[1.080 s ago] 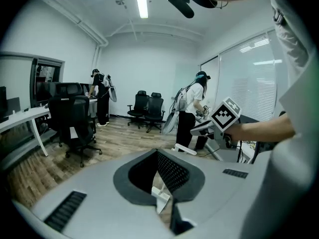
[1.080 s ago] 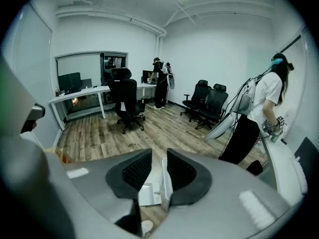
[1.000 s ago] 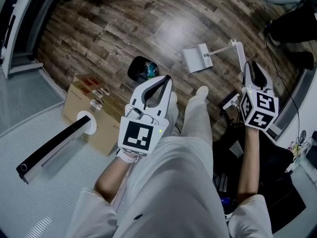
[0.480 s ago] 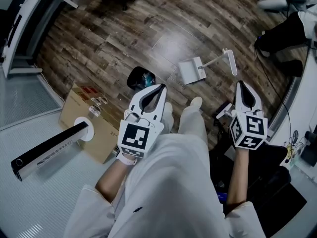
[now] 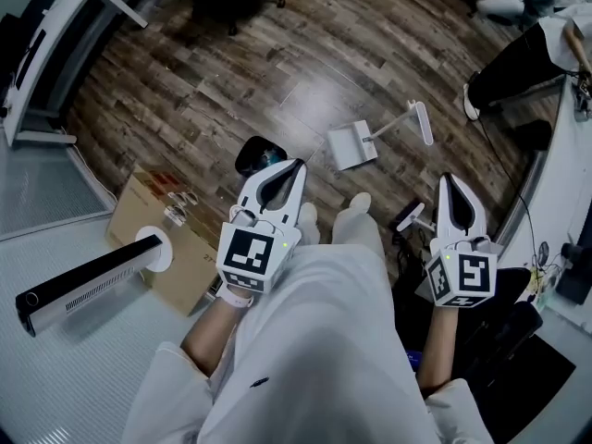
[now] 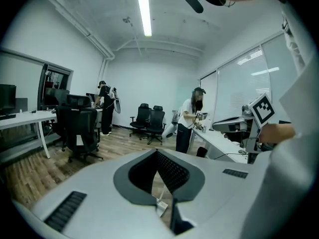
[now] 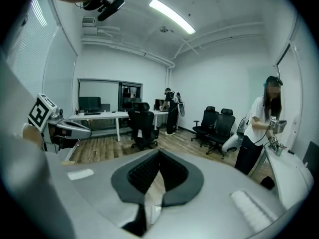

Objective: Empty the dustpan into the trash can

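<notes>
- Right gripper (image 5: 449, 181): jaws have just been closing, now together, nothing between them; drawn back from the handle.
- Left gripper (image 5: 294, 166): jaws together, empty.
- Dustpan (image 5: 350, 146): released, lying on the floor at 11 o'clock of the right gripper.
- Trash can (image 5: 259, 154): at 9 o'clock of the dustpan.
- Judgement: emptying appears finished.

I've pulled my right gripper (image 5: 451, 179) up and away from the handle of the dustpan (image 5: 351, 146); its jaws have just closed (nothing between them); my left gripper (image 5: 298, 165) lifted too.

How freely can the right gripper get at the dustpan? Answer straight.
Probably yes: the dustpan lies on bare floor ahead of the right gripper, nothing between, though its jaws have just closed empty.
</notes>
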Demonstrator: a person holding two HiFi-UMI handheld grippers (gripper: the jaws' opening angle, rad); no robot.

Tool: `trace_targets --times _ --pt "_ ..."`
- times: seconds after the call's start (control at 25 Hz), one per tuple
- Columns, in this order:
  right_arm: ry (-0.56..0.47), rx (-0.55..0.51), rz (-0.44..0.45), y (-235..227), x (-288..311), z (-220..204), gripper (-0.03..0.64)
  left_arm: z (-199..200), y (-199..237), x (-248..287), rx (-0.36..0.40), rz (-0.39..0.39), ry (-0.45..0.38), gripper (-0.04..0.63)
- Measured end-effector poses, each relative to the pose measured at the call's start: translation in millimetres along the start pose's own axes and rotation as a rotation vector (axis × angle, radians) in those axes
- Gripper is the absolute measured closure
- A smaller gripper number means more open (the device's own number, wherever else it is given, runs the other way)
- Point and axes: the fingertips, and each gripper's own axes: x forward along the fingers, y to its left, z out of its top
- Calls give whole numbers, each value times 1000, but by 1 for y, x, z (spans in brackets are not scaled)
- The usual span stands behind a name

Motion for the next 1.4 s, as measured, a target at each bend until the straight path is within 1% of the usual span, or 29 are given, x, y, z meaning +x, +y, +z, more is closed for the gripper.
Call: trace_targets --times 0.12,0.24,0.36,0.44,0.64,0.84,1.0,1.24,1.4 --pt "-16 -3 25 11 -8 6 604 3 3 -8 -4 6 -8 589" --pt "-7 -1 43 18 -13 4 604 4 3 -13 -11 10 -16 589" --pt "20 43 80 24 -13 -5 604 6 0 -15 -1 1 -35 589" --pt "12 61 94 26 -13 -3 604 8 0 -17 4 4 -32 589" --pt "-18 32 121 35 -21 12 604 3 -4 -17 17 -5 -25 589" --pt "-16 9 169 44 -18 10 604 7 -6 -14 53 -6 -28 589" --pt "-2 -26 208 53 -15 8 604 14 1 -18 33 14 -27 589" --pt "-9 -35 242 65 -14 9 604 17 -4 -16 21 -9 -31 589" --pt "-7 -45 285 76 -9 6 604 23 -1 -19 -10 -7 -52 589"
